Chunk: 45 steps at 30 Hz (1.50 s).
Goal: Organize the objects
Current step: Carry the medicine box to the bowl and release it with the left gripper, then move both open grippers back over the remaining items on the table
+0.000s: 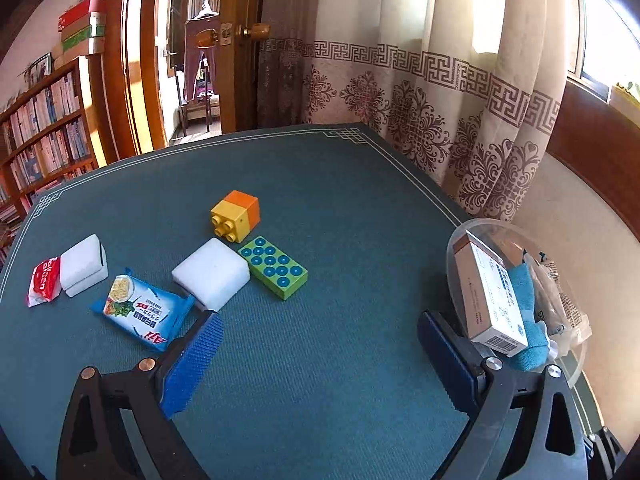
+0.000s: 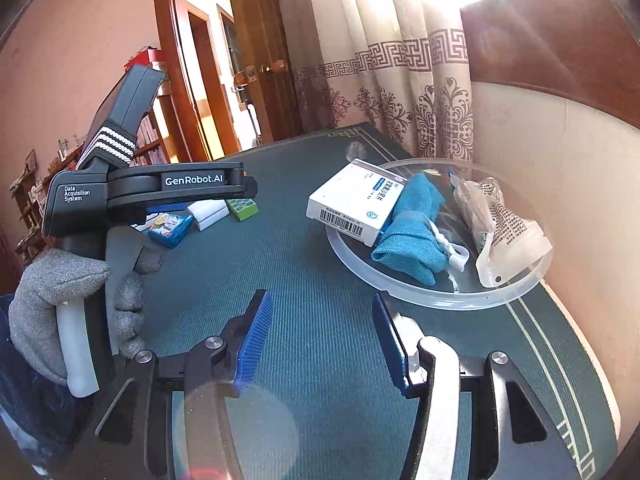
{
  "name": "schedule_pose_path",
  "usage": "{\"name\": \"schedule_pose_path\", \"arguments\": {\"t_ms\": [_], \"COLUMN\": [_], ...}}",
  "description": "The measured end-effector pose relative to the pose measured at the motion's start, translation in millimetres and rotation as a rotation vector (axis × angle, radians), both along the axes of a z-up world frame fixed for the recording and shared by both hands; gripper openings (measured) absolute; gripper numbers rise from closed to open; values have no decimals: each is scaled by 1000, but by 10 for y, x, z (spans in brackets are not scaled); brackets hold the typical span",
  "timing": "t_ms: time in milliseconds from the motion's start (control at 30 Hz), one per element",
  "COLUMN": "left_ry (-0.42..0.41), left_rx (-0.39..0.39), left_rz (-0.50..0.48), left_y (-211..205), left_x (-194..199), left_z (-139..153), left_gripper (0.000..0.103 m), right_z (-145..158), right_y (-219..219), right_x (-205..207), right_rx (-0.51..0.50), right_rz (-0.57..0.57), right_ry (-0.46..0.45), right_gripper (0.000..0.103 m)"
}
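Note:
My left gripper (image 1: 320,320) hovers open over the green table mat (image 1: 320,380), with nothing between its fingers. Ahead of it lie a yellow-and-orange toy block (image 1: 236,218), a green studded block (image 1: 274,266), two white foam blocks (image 1: 212,274) (image 1: 84,266), a blue snack packet (image 1: 142,312) and a red packet (image 1: 42,286). A clear plate (image 2: 440,300) at the right holds a white medicine box (image 2: 352,204), a blue cloth (image 2: 412,232) and a plastic bag (image 2: 500,224). My right gripper (image 2: 322,320) stands open just short of the plate, its pads empty.
A gloved hand (image 2: 60,292) holds the left gripper's handle at the left of the right wrist view. Patterned curtains (image 1: 440,100) and a wall run along the table's far and right edges. A bookshelf (image 1: 44,136) and an open doorway stand beyond the far left corner.

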<state>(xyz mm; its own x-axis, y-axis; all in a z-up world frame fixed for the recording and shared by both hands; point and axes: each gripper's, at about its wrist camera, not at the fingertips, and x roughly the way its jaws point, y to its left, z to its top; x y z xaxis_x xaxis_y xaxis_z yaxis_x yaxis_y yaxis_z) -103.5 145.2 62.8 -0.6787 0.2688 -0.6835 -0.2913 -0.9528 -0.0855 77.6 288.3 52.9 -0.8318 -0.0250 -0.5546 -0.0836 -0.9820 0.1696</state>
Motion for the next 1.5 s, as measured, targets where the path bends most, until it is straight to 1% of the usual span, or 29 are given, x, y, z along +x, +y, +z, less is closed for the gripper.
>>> {"name": "schedule_pose_path", "arguments": {"t_ms": [100,233,367,533,633,833,933,1100,1200,1300,1500], "left_ry": [-8,-28,-54,-82,-107,-137,-142,-170,-181,-173,-156], "left_rx": [4,-5,-15,-37,-52,-57,-71,-32,33,85,102], "left_rz": [64,175,245,286,291,316,351,404,415,411,435], "left_y": [-250,-614,-881,-1035,-1080,-1196,-1348,-1664,-1762,-1745,-1626], "left_x": [-63,-174,-267,-366,-412,-434,-410,-332,-314,-344,-571], "left_z": [-26,-121,-210,-338,-429,-492,-501,-519,-489,-438,-386], "left_gripper": [100,100,100,100,100,100,100,100,100,100,100], "right_z": [-1,1,-12,-43,-68,-72,-65,-48,-60,-80,-128], "right_y": [-63,-161,-261,-332,-369,-492,-487,-518,-553,-599,-690], "right_x": [-32,-73,-117,-180,-241,-514,-694,-918,-1063,-1217,-1418], "right_rx": [5,15,14,9,-2,-16,-72,-103,-110,-117,-115], "right_rz": [22,59,95,121,148,229,247,261,273,281,290], "right_ry": [-7,-10,-21,-41,-63,-104,-125,-142,-155,-167,-182], "right_gripper": [54,54,55,55,56,57,58,58,58,58,58]}}
